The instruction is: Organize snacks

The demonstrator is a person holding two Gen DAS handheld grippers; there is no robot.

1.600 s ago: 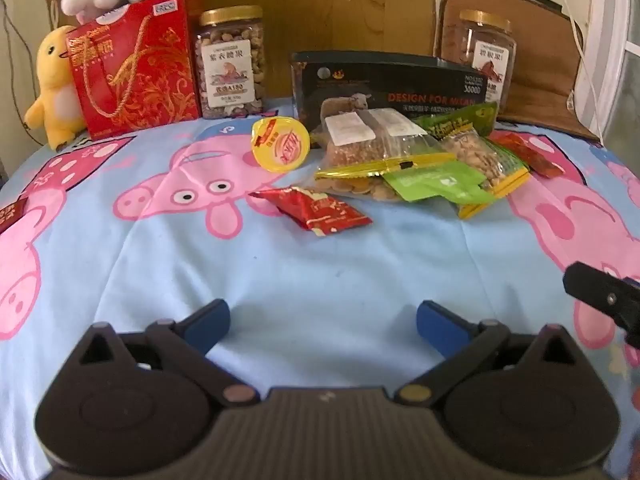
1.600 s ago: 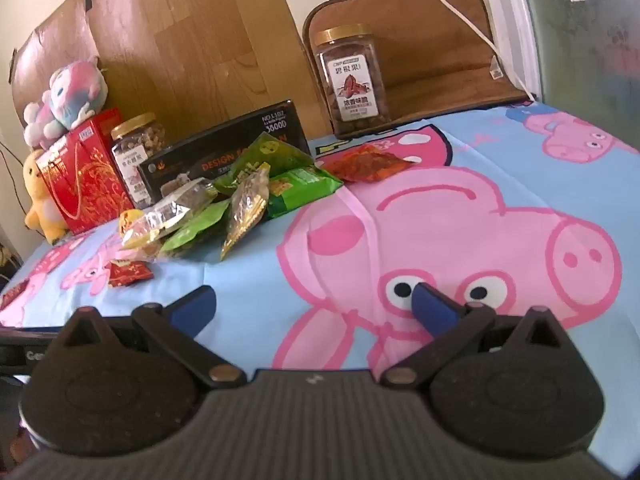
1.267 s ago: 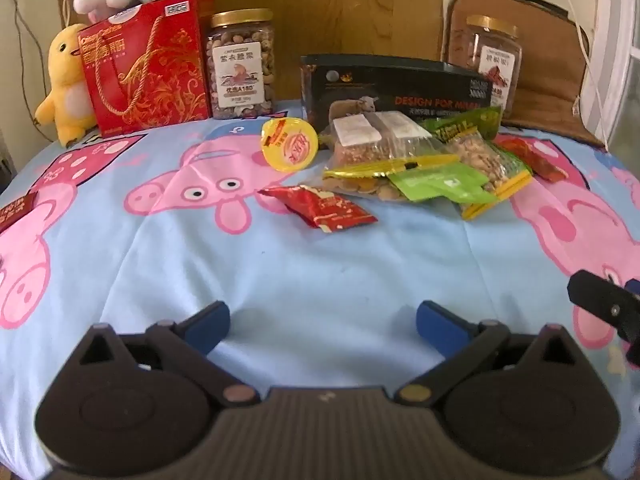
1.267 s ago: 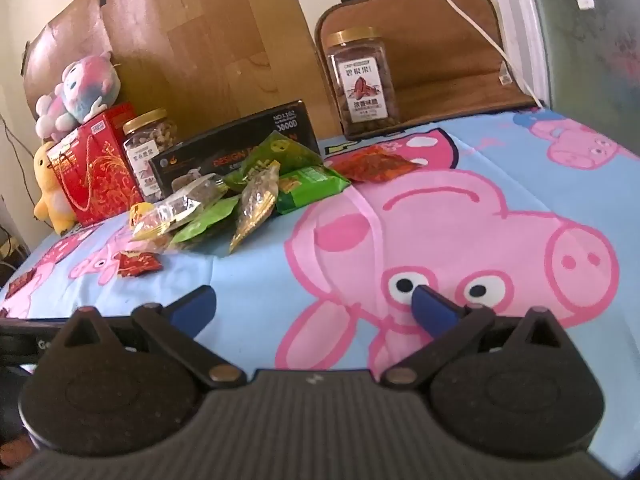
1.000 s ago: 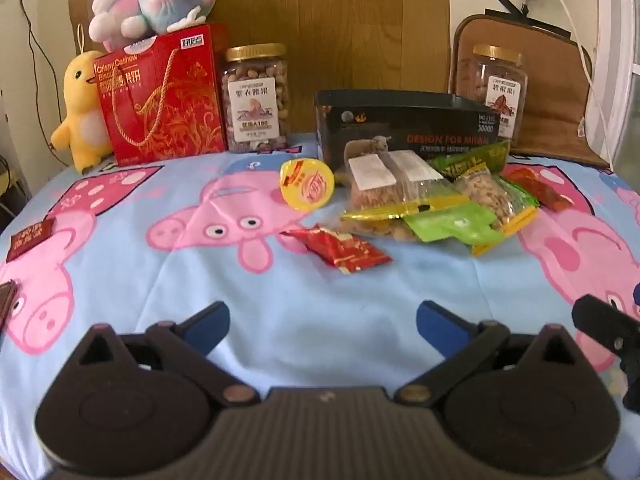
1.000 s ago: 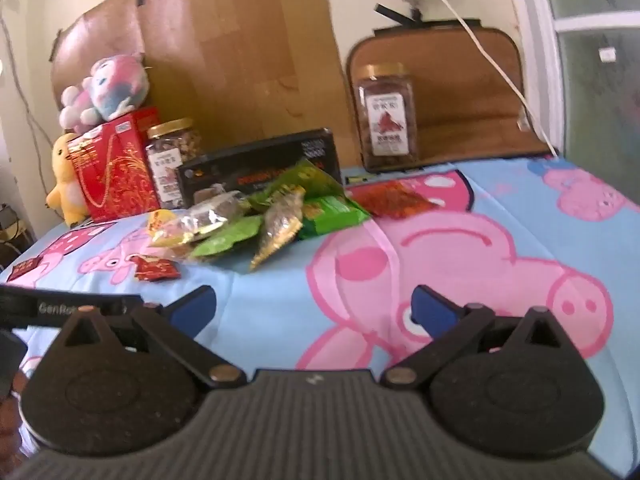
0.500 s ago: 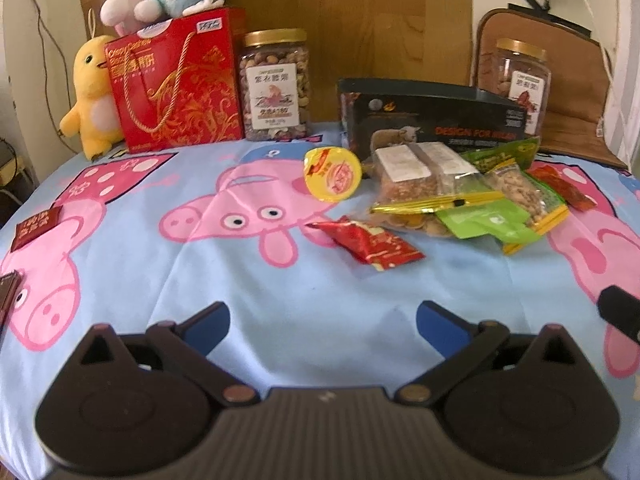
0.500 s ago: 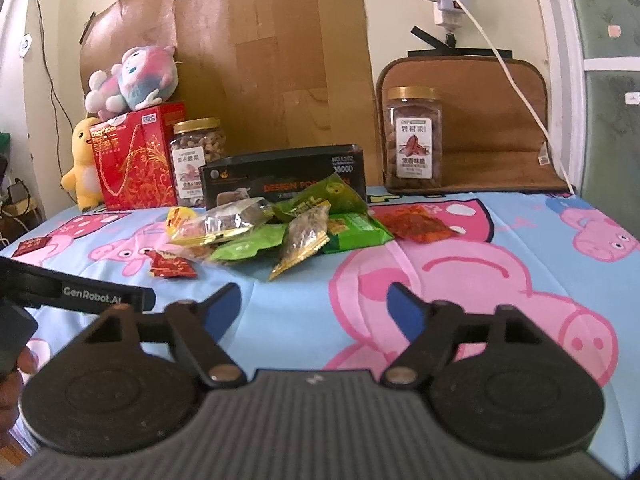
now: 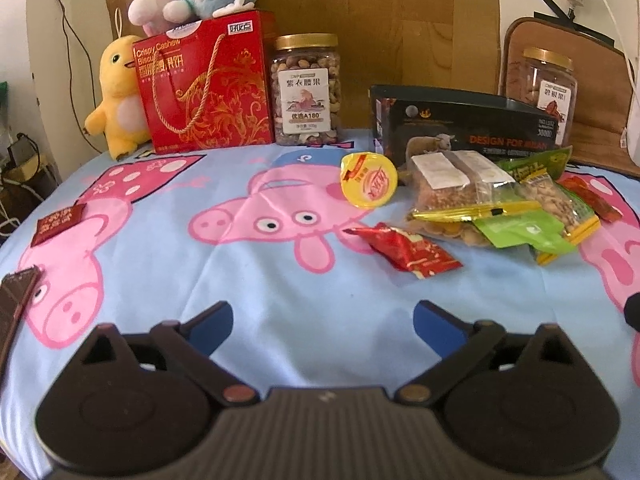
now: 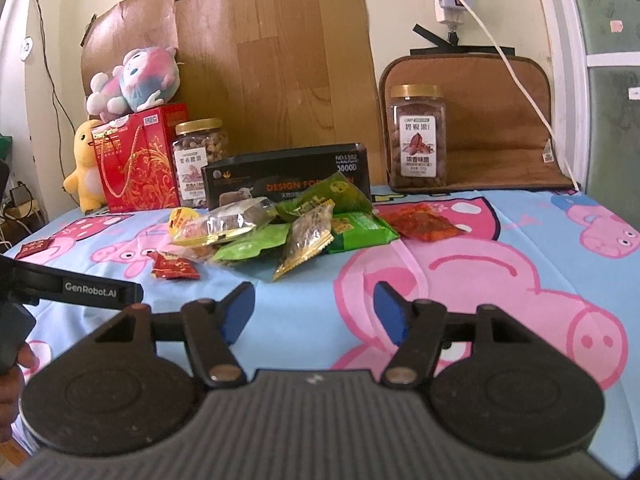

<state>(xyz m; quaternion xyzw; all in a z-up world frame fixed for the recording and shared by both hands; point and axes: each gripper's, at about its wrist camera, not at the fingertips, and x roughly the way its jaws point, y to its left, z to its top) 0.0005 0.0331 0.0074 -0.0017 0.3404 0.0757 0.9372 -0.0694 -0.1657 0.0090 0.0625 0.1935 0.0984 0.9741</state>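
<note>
Since the earlier frames the right gripper (image 10: 314, 306) has narrowed and its jaws are closing on nothing. The left gripper (image 9: 323, 322) is wide, empty. A pig-print blue cloth (image 9: 260, 280) covers the table before a wooden board (image 10: 280, 60). The snack packets (image 10: 296, 232) lie far ahead of both, untouched.
</note>
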